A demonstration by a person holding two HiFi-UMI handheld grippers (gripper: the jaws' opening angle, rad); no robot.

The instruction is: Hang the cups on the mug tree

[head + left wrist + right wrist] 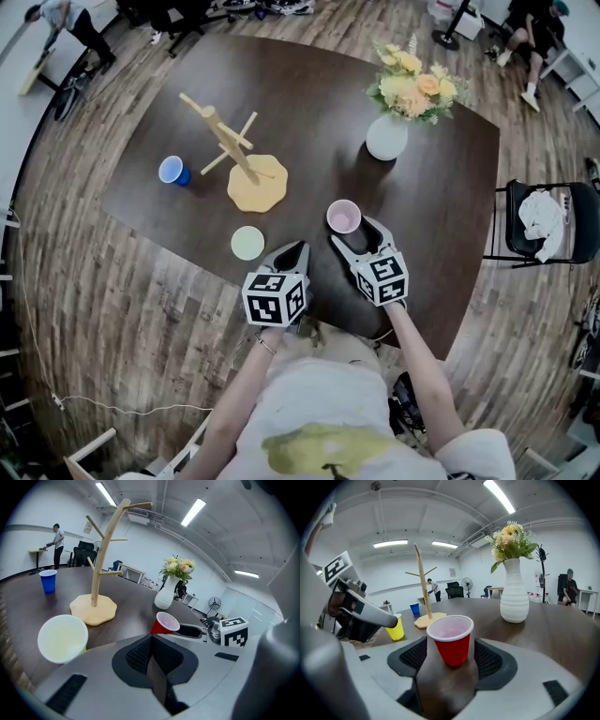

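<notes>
A wooden mug tree (234, 150) (101, 559) stands left of centre on the dark table (309, 103), with bare pegs. A red cup (343, 217) (451, 639) stands upright on the table between the jaws of my right gripper (352, 232) (450, 656), which is open; the pads flank it with a small gap each side. A yellow cup (247, 243) (62, 638) sits just ahead and left of my left gripper (298, 246) (151, 641), which is shut and empty. A blue cup (172, 171) (48, 581) stands left of the tree.
A white vase of flowers (386, 137) (514, 590) stands beyond the red cup, right of the tree. The table's near edge runs just under both grippers. A black chair with a white cloth (544, 220) is off the table's right side. People are at the room's edges.
</notes>
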